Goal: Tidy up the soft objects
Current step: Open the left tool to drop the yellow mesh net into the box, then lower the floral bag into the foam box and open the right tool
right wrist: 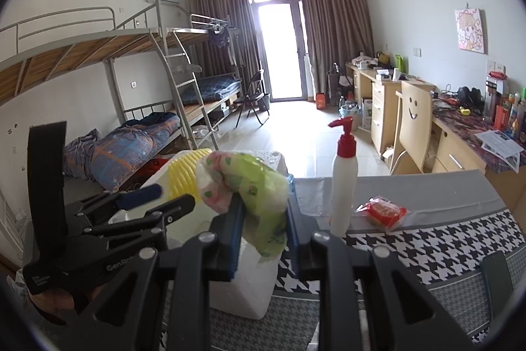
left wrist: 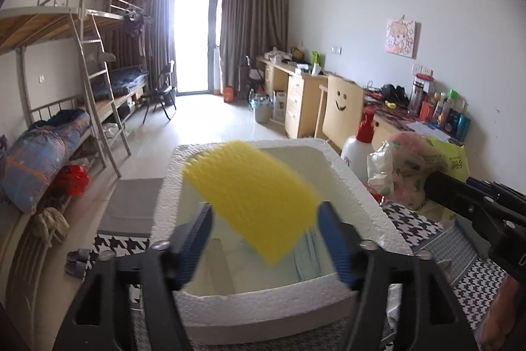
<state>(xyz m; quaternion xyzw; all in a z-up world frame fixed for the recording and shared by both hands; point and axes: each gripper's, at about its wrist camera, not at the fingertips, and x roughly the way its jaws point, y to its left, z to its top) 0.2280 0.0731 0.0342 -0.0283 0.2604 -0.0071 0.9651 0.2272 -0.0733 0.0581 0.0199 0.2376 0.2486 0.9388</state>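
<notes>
Only the left wrist view looks down into the white foam box, where pale blue folded cloth lies on the bottom. Only the right wrist view shows the table surface to the right of the box: a white pump bottle stands upright on the grey strip, and a red wrapped packet lies just beside it, both near the table's far edge.

The houndstooth cloth beyond the packet is bare, and the box's right rim stands close to the bottle.

The left gripper has its jaws well apart over the box, and the yellow foam net sits blurred between them (loose, with neither blue pad pressing on it), above the box's interior. The right gripper is clamped on a crumpled bag printed pink and green, holding it off the table at the box's right side, level with the rim.
</notes>
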